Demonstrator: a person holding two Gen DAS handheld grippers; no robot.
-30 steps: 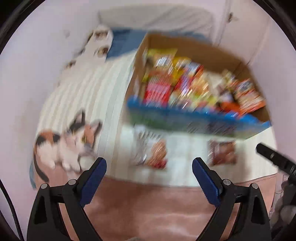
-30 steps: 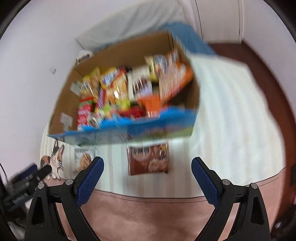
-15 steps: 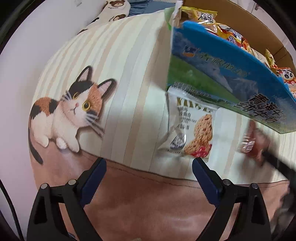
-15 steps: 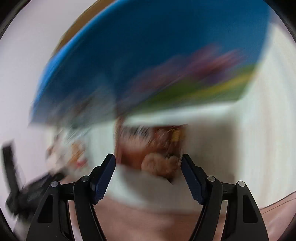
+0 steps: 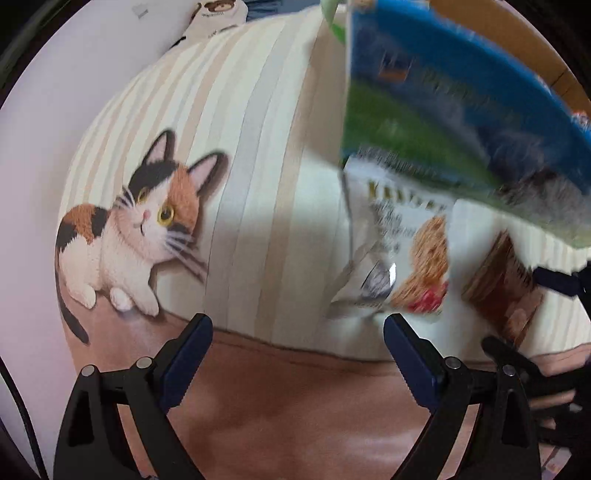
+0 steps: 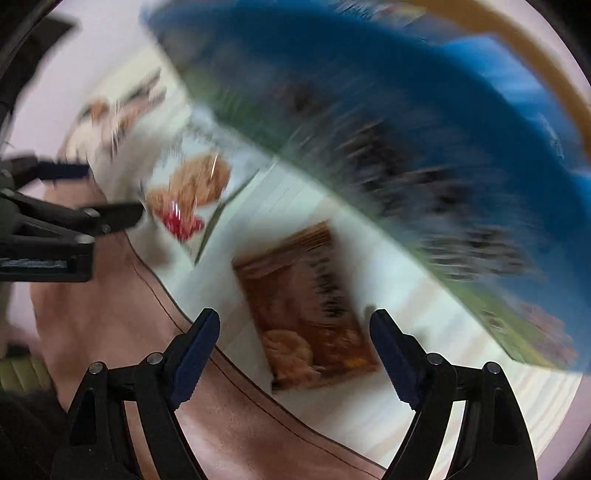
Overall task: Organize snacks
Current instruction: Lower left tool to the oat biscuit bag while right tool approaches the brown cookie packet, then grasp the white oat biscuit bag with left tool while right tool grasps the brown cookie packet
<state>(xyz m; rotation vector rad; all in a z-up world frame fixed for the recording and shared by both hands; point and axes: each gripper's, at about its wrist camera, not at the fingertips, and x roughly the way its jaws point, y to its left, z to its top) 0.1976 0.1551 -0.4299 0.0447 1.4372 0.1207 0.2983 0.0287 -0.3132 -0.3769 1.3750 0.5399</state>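
Observation:
A white snack packet (image 5: 399,254) with a cookie picture lies on the striped mat in front of the blue and green snack box (image 5: 461,122). A brown snack packet (image 6: 310,317) lies beside it, also seen in the left wrist view (image 5: 502,291). My left gripper (image 5: 297,354) is open and empty, just short of the white packet (image 6: 192,184). My right gripper (image 6: 295,347) is open, its fingers on either side of the brown packet's near end, low over it. The box (image 6: 424,122) looms close and blurred.
A striped cream mat (image 5: 266,155) with a calico cat picture (image 5: 136,229) covers a pink-brown surface (image 5: 280,413). The box's cardboard inside wall (image 5: 517,44) shows at the top right. A bear-print cloth (image 5: 214,11) lies at the far edge.
Both grippers have dropped from above the box down to mat level. The right one has swung so the brown packet lies between its fingers. The left has edged closer to the white packet.

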